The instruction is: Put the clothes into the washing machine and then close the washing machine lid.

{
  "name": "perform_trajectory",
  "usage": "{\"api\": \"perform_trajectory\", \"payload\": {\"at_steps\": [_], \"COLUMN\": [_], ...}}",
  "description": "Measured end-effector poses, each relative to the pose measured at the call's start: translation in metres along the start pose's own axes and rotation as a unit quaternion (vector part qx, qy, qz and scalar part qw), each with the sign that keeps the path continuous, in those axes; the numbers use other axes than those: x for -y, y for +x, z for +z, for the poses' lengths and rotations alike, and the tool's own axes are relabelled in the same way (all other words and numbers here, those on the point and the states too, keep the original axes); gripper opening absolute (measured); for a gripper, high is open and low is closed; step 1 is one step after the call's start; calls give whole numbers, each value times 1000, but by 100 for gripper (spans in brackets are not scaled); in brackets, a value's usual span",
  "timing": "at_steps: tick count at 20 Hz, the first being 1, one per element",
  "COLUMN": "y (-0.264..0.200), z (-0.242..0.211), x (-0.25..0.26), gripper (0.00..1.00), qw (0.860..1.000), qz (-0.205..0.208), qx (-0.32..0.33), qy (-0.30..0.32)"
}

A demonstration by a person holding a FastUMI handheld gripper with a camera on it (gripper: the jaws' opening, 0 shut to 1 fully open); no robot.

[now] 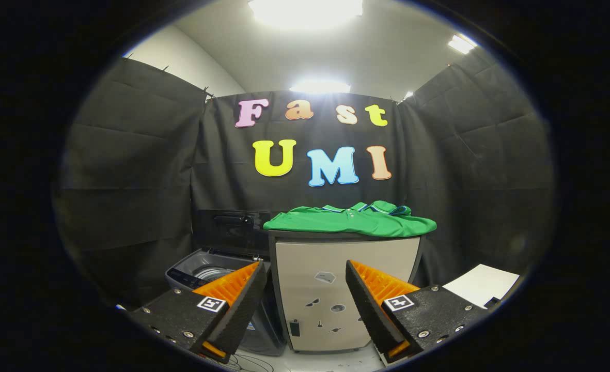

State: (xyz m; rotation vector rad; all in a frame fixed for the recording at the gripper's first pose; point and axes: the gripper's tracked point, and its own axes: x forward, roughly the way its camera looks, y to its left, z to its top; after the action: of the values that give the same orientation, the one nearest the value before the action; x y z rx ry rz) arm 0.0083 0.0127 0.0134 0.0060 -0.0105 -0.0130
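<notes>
A green polo shirt (pixel 354 218) lies folded on top of a pale cabinet (pixel 335 289), well beyond my fingers and above them. To the cabinet's left stands a grey top-loading washing machine (pixel 201 271) with its dark lid (pixel 232 230) raised upright at the back; part of the drum shows past the left finger. My gripper (pixel 305 276) is open, fingers spread wide, nothing between them. It hangs low in front of the cabinet, some distance from it.
Black cloth walls close the booth on three sides. A white sheet (pixel 483 284) lies beyond the right finger, right of the cabinet. Cables (pixel 253 363) trail on the pale floor at the washer's foot.
</notes>
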Motion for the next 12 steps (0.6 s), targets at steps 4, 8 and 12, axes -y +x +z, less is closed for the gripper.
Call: {"api": "perform_trajectory", "payload": {"at_steps": [4, 8, 12], "y": [15, 38, 65], "z": [18, 44, 69], "x": [10, 24, 39], "gripper": [95, 95, 95], "qw": [1000, 1000, 1000], "qz": [-12, -16, -16], "qx": [2, 12, 16], "qy": [12, 5, -9]}}
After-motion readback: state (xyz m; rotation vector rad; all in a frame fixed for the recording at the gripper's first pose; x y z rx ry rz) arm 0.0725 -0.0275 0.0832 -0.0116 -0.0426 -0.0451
